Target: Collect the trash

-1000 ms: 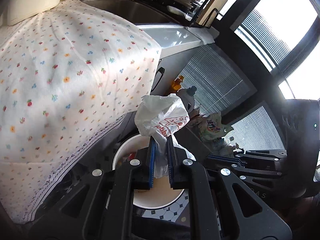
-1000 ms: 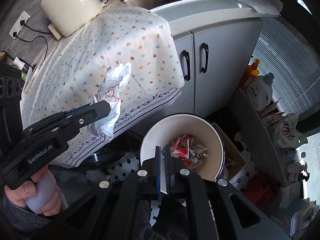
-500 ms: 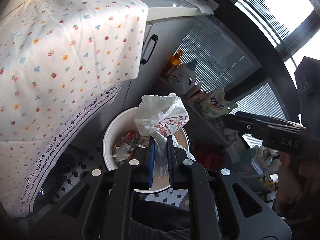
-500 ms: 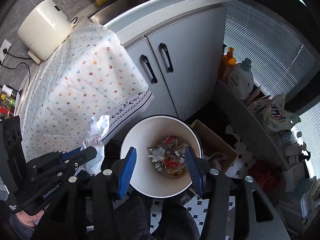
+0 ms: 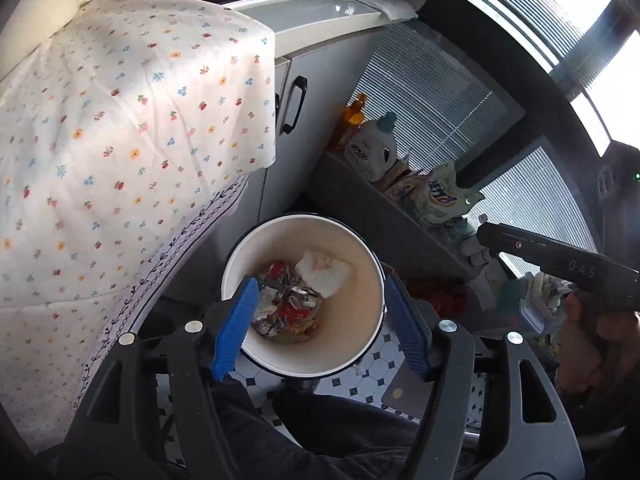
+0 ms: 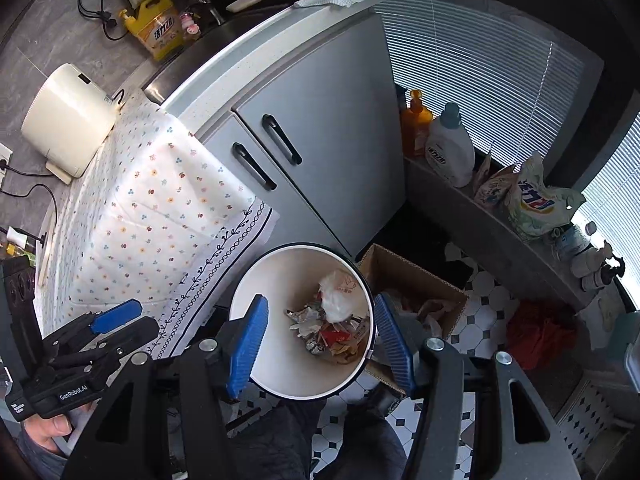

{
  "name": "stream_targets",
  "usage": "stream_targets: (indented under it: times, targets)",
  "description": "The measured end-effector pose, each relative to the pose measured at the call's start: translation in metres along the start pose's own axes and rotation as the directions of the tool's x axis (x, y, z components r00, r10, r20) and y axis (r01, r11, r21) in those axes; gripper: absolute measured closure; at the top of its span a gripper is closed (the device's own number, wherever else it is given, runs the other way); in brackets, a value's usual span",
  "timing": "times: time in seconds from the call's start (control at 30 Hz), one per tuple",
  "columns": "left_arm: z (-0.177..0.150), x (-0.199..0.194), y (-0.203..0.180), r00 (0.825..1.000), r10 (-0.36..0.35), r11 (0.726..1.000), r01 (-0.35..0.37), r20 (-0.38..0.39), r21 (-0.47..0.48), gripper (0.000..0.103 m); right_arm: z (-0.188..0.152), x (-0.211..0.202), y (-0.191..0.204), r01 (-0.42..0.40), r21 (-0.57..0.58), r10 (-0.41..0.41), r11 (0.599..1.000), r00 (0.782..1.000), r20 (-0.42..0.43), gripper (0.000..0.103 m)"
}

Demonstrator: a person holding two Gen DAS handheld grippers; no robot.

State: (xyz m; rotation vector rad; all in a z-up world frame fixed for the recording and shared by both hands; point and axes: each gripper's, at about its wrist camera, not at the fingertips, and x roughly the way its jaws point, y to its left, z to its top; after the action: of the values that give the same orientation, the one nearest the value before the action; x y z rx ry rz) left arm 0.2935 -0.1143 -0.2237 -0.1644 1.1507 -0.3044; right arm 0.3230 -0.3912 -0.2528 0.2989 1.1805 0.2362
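Floral tablecloth, one: fills the left of the left wrist frame, draped over the counter edge.

Cabinet doors, two, each with one black handle: centre of the right wrist frame.

White bin, one: lower centre of both frames, standing on the tiled floor.

Left gripper: jaws opening, spread wide (released), nothing between the blue pads; the bin's mouth shows through the gap.

Right gripper: jaws opening, likewise empty, framing the bin from above.

Cardboard box, one: just right of the bin.

Detergent bottle, one: upper right shelf.

White plastic bag, one: inside the bin, lying on the crumpled wrappers (too jumbled to count).
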Motion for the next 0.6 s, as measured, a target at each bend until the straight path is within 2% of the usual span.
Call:
stream_targets:
  times: [0.1, 0.33, 0.43, 0.6]
  targets:
    - [-0.002, -0.019, 0.003, 0.999, 0.031, 0.999, -0.029, 0.040, -0.039, 0.027, -0.002, -0.001, 0.000, -0.021, -0.011, 0.021, 1.000, 1.000, -0.004, 0.046]
    - [-0.012, -0.063, 0.014, 0.991, 0.060, 0.993, -0.047, 0.122, -0.110, 0.018, -0.004, -0.007, 0.013, -0.036, -0.047, 0.036, 0.998, 0.999, -0.006, 0.043]
    - [-0.016, -0.082, 0.018, 0.984, 0.073, 0.991, -0.054, 0.162, -0.121, 0.013, -0.005, -0.016, 0.023, -0.034, -0.060, 0.034, 0.998, 0.999, 0.013, 0.036]
    - [-0.019, -0.115, 0.025, 0.967, 0.094, 0.989, -0.064, 0.235, -0.132, 0.006, -0.006, -0.041, 0.043, -0.023, -0.074, 0.028, 0.997, 0.997, 0.067, 0.033]
